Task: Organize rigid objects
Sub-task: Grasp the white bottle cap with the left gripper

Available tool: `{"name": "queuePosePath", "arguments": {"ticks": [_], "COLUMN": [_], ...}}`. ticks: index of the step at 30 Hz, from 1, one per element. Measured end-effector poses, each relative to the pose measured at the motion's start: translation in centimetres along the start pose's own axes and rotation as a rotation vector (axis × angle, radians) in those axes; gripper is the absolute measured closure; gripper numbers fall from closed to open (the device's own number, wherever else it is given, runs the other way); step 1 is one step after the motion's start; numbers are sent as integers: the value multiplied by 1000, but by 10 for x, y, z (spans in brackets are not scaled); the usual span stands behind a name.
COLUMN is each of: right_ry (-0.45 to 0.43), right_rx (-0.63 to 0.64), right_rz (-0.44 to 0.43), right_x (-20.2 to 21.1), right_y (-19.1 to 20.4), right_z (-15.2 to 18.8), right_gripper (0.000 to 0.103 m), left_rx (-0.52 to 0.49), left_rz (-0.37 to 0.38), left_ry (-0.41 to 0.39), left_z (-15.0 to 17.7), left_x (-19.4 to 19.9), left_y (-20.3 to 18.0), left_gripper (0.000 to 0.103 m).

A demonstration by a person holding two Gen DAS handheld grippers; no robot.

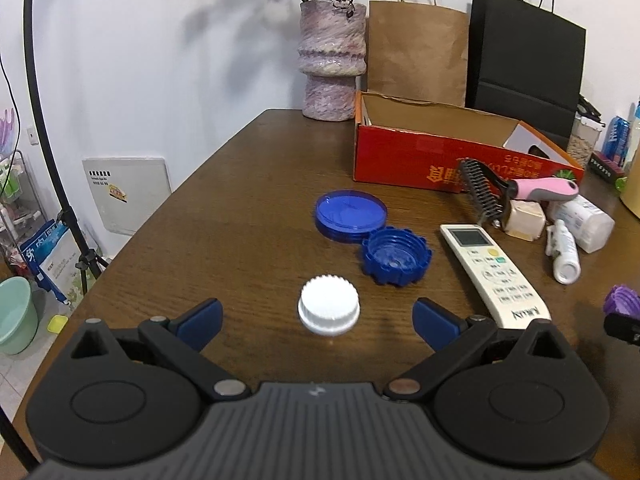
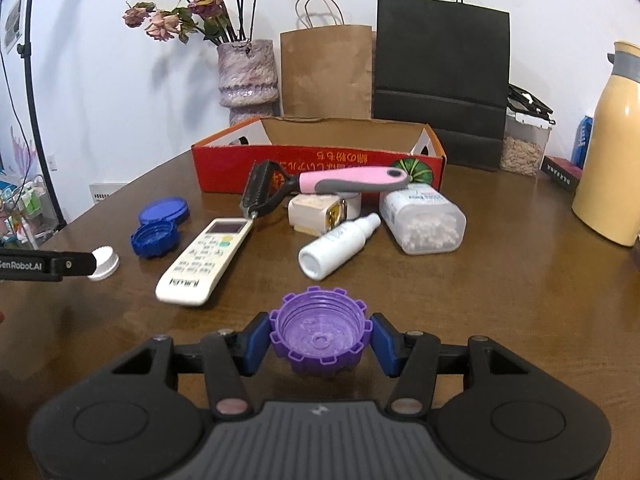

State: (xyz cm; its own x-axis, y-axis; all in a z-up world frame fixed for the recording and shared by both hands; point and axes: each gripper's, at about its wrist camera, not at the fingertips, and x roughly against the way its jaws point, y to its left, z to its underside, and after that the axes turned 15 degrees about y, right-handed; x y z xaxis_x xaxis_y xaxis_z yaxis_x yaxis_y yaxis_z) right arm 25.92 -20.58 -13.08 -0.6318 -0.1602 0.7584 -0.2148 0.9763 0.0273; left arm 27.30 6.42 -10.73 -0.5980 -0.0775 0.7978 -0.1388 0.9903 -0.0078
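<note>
Right jaws clenched on the purple cap; left jaws released.

Your right gripper [image 2: 320, 342] grips the purple cap [image 2: 319, 330] by its sides, open side up, over the desk [image 2: 500, 292]. Your left gripper [image 1: 318, 318] stands spread wide around the white cap [image 1: 329, 309], not touching it; the red box [image 2: 320, 170] sits behind the clutter.

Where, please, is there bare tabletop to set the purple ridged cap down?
Bare wood runs left of the white ribbed cap and round blue lid, back to the mottled vase. A smaller patch lies between the white remote and white spray bottle. Before the red cardboard box it is crowded.
</note>
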Motion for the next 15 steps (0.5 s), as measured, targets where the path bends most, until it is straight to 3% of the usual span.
{"name": "queuePosePath", "arguments": {"ticks": [6, 12, 15], "right_ry": [-26, -34, -34], "right_rx": [0, -2, 0], "right_rz": [6, -1, -5], "right_x": [-8, -15, -17], "right_y": [0, -1, 0], "right_z": [-13, -19, -20], "right_gripper": [50, 50, 50], "left_rx": [14, 14, 6], "left_rz": [-5, 0, 7], "left_ry": [23, 41, 47], "left_z": [-9, -10, -10], "left_x": [-19, -27, -28], "left_y": [-1, -1, -2], "left_gripper": [4, 24, 43]}}
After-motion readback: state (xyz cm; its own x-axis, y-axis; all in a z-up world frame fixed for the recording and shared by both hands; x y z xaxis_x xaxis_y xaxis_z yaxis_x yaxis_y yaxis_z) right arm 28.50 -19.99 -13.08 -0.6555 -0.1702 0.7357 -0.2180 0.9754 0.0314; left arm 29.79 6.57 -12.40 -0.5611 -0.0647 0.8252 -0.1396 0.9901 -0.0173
